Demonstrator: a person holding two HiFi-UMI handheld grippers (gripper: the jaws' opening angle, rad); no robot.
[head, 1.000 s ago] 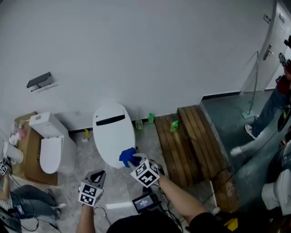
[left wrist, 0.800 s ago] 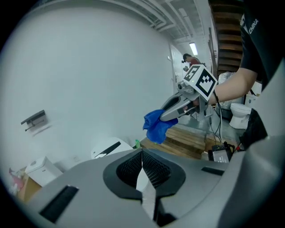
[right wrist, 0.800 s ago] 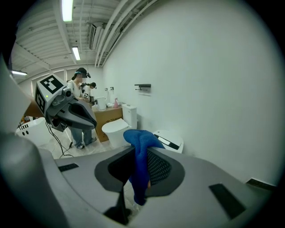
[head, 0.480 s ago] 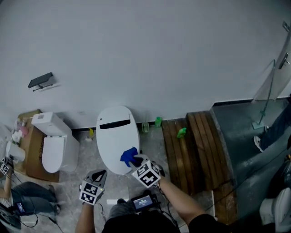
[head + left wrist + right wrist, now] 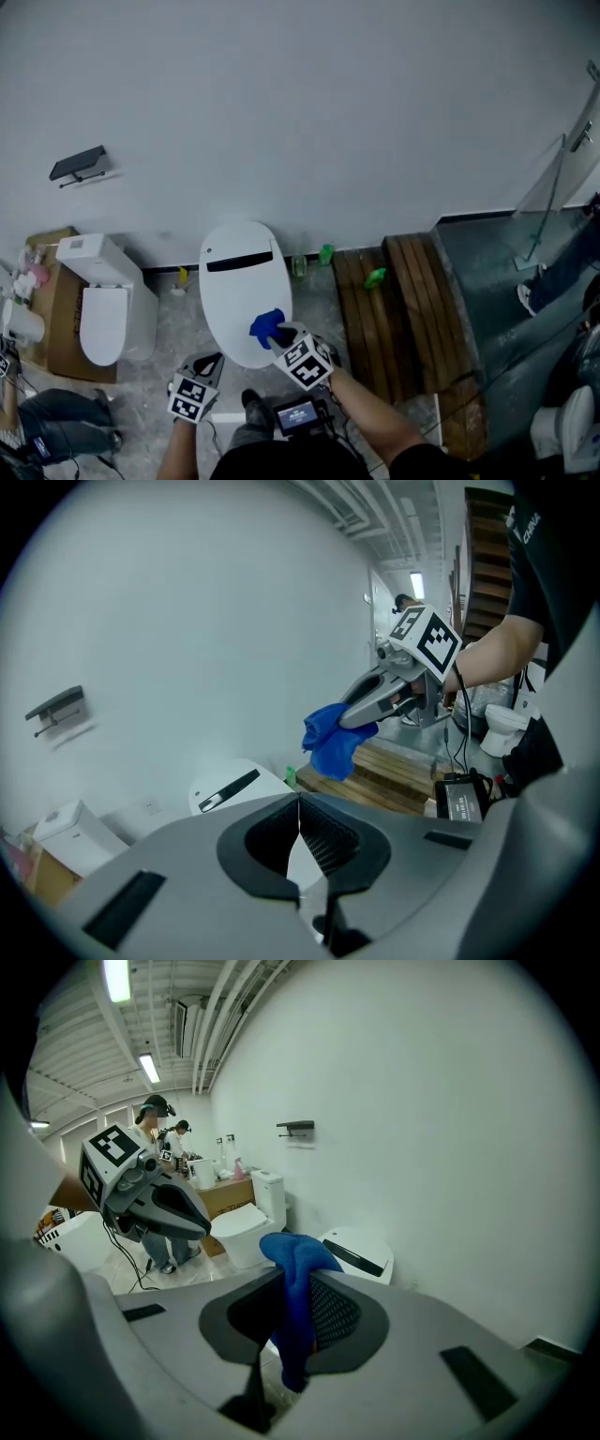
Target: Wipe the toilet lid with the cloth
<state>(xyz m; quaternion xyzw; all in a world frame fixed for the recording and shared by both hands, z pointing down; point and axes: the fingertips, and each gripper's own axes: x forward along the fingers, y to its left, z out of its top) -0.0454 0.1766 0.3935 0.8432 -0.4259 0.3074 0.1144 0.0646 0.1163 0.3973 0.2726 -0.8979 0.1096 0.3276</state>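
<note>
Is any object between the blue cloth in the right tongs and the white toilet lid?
Nothing visible. The blue cloth, clamped in the right tongs, hangs over the near end of the white oval toilet lid; nothing lies on it.

Head view hangs high, looking steeply down on the toilet lid (image 5: pixel 242 291) against the wall (image 5: pixel 281 112). Left gripper view sits low and near, sighting along the left claw (image 5: pixel 299 803) at that lid; right gripper view does likewise over the right claw (image 5: pixel 289 1283), so all three share the lid
</note>
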